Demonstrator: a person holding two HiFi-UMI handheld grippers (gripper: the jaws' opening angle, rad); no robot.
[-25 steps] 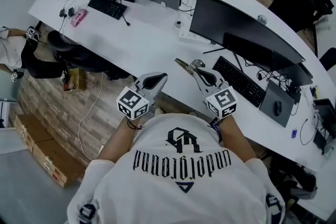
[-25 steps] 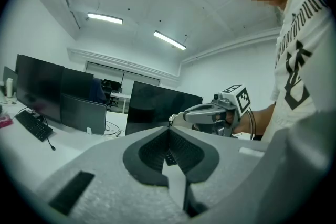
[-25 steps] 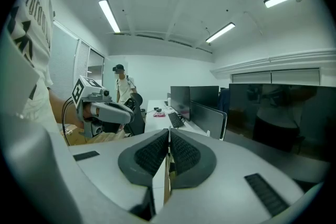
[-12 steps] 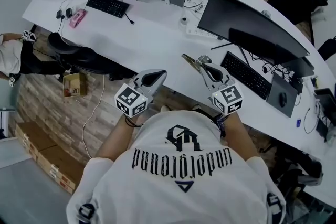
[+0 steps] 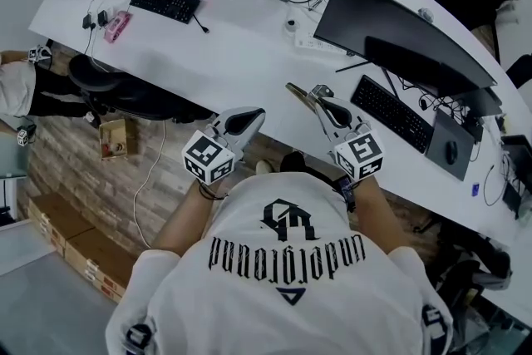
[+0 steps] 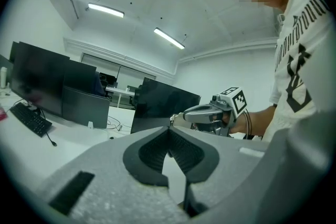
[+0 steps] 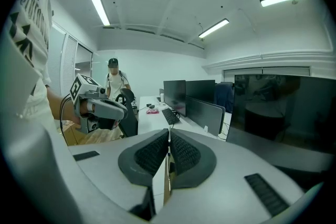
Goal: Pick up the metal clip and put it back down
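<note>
The left gripper (image 5: 252,116) hangs over the near edge of the white desk (image 5: 241,54), its jaws pressed together with nothing between them. At its 3 o'clock, the right gripper (image 5: 314,98) has its jaws closed on the metal clip (image 5: 295,91). The clip juts from the jaw tips toward 10 o'clock above the desk, with a black keyboard (image 5: 392,114) at the clip's 3 o'clock.

metal clip (image 5: 294,91): partly hidden in right claw (image 5: 313,98) | person (image 5: 14,87): cut by left edge
</note>
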